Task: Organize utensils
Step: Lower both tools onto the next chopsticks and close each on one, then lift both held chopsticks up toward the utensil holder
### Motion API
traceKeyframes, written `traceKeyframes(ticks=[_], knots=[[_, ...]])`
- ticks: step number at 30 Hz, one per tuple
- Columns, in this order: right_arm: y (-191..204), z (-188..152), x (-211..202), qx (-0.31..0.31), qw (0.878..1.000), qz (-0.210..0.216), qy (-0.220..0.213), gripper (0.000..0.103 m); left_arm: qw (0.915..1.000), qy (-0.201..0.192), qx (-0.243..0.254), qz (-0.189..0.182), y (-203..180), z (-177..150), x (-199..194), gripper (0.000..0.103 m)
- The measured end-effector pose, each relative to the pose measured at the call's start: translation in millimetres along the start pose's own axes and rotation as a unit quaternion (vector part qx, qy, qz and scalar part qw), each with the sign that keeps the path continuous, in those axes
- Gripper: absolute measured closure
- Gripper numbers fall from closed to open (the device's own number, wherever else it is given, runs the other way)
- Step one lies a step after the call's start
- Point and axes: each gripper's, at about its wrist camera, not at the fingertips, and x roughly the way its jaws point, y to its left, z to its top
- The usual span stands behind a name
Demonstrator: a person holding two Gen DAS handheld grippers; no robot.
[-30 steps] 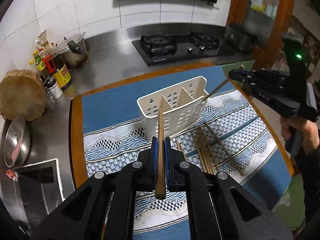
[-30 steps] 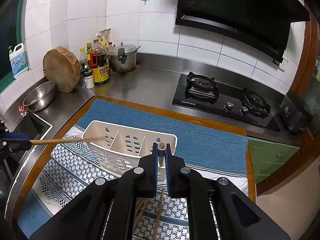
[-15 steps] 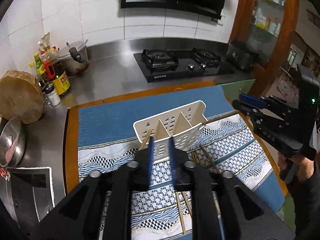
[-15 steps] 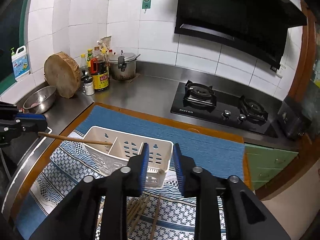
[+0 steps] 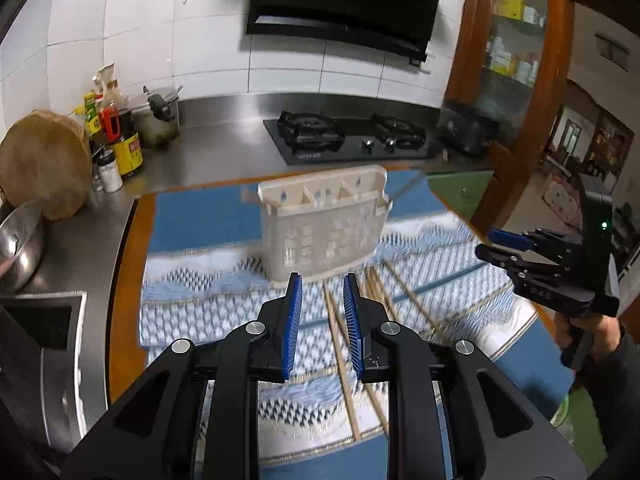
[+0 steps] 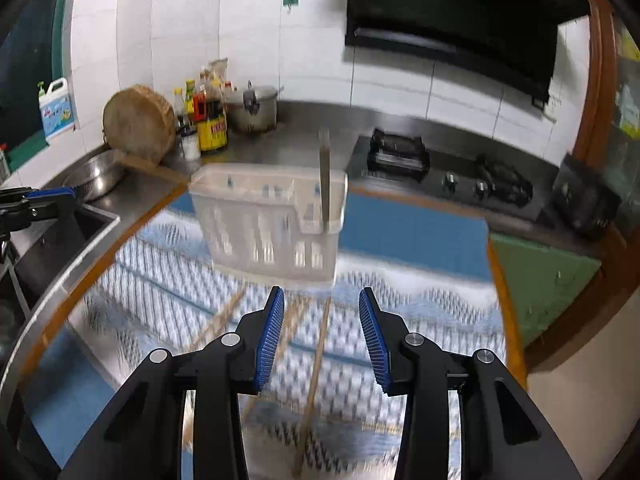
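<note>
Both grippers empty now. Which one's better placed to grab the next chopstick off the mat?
Probably the left gripper. Its open jaws already frame a loose chopstick on the mat, close under the fingertips. The right gripper, jaws opening, also has a chopstick ahead, but that view is too blurred to judge alignment.

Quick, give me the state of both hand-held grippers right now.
Left hand-held gripper: open, holding nothing.
Right hand-held gripper: jaws opening, nothing between them.
</note>
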Motion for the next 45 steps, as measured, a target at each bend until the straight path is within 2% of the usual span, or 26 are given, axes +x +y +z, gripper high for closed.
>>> traceKeyframes(ticks=[5, 10, 18, 29, 40, 41, 43, 45], knots=[[-2, -58, 17, 0.03, 0.999, 0.009, 0.041, 0.072, 0.9995, 0.028, -0.008, -0.008, -6, -51, 21, 0.081], [0, -99, 33, 0.055, 0.996, 0.01, 0.065, 0.077, 0.9978, 0.061, -0.019, -0.02, -11, -91, 46, 0.081], [9, -119, 48, 0.041, 0.996, -0.007, 0.079, 0.08, 0.9942, 0.103, -0.021, -0.022, -18, -133, 79, 0.081], [15, -127, 59, 0.03, 0.995, -0.02, 0.088, 0.085, 0.9917, 0.122, -0.028, -0.028, -23, -149, 99, 0.081], [16, -125, 61, 0.03, 0.996, -0.03, 0.084, 0.086, 0.9932, 0.116, 0.002, 0.009, -38, -149, 109, 0.083], [16, -125, 62, 0.031, 0.996, -0.031, 0.083, 0.088, 0.9932, 0.115, 0.007, 0.016, -40, -149, 110, 0.084], [15, -125, 61, 0.034, 0.996, -0.034, 0.081, 0.096, 0.9926, 0.114, 0.02, 0.036, -45, -148, 112, 0.095], [13, -125, 58, 0.037, 0.996, -0.031, 0.079, 0.096, 0.9925, 0.115, 0.017, 0.037, -46, -146, 113, 0.095]])
